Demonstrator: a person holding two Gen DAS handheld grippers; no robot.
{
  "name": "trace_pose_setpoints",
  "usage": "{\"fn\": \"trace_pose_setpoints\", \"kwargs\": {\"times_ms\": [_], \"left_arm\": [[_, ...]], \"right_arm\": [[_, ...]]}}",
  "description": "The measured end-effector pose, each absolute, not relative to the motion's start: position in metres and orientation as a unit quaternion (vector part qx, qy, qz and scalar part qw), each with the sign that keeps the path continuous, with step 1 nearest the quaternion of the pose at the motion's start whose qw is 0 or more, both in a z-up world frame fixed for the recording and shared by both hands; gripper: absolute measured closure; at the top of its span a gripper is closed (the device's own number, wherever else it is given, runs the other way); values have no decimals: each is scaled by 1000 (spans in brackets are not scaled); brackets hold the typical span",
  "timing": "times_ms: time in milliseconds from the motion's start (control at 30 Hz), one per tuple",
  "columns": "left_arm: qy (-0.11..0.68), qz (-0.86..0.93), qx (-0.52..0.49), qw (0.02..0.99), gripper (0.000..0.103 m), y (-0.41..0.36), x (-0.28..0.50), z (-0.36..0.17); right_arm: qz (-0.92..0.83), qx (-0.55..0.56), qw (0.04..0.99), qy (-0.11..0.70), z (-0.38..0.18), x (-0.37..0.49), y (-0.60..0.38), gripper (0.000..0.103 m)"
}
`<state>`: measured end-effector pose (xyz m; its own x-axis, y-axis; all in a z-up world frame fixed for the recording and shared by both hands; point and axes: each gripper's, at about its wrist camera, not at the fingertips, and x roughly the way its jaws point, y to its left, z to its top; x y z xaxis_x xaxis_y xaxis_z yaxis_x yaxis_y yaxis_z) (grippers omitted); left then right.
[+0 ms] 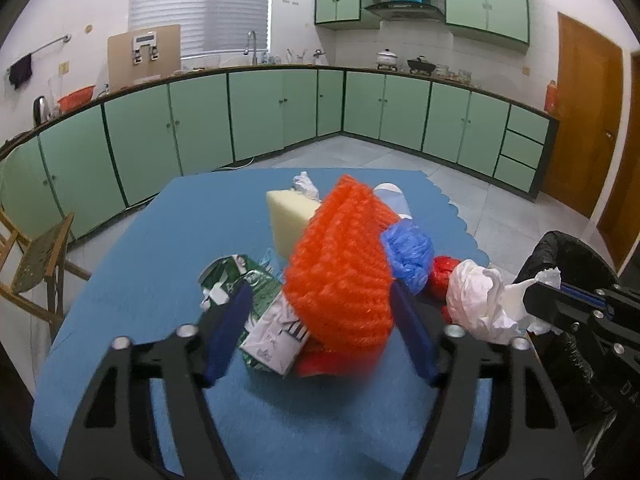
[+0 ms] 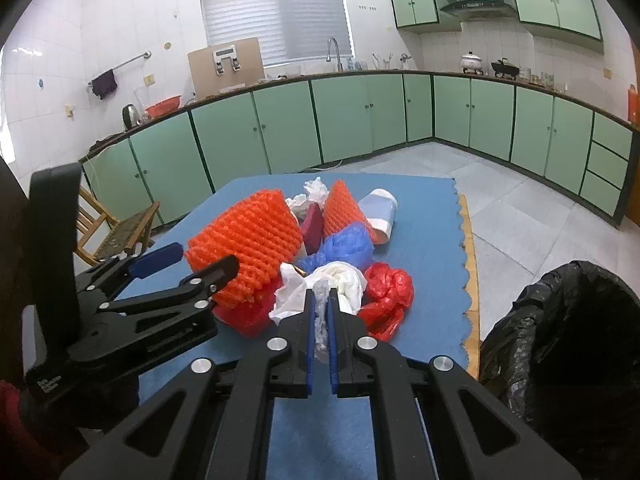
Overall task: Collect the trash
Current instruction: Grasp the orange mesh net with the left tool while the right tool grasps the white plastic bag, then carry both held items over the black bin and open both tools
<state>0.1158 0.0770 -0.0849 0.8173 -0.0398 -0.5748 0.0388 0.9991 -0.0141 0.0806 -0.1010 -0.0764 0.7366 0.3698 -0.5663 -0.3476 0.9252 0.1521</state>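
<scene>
Collection is judged at an early stage: the right hand-held gripper (image 2: 321,304) is clamped on white crumpled paper (image 2: 344,284) at frame centre, the left hand-held gripper (image 1: 320,304) stands wide around the orange foam net (image 1: 340,264), remaining trash covers the desk (image 1: 140,248), and the black-lined bin (image 2: 568,340) waits at lower right.

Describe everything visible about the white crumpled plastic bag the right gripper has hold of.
The white plastic bag is thin, crumpled film, bunched into a loose wad. The right gripper is shut on a twisted end of it, pinched between the blue-padded jaws. It sits at the near edge of the trash pile on the blue mat, against the red plastic bag.
</scene>
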Motion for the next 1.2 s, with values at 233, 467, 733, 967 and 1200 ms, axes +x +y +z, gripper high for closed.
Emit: {"fn": "trace_pose_setpoints", "kwargs": {"times_ms": [233,467,733,967,1200], "left_arm": [[294,-36,-11,955,80,71,116,-82],[259,-53,-19,964,82,65,99,-53],[235,-107,-17,966,82,26,86,-30],[251,-171,-4,953,82,-27,85,-39],[267,-233,13,935,82,-97,89,-53]], "right_arm": [[185,25,936,299,-68,79,-112,97],[181,32,944,273,-48,73,-125,97],[159,52,956,240,-20,61,-158,98],[100,58,967,228,-14,46,-207,98],[26,68,969,234,-25,26,-268,98]]}}
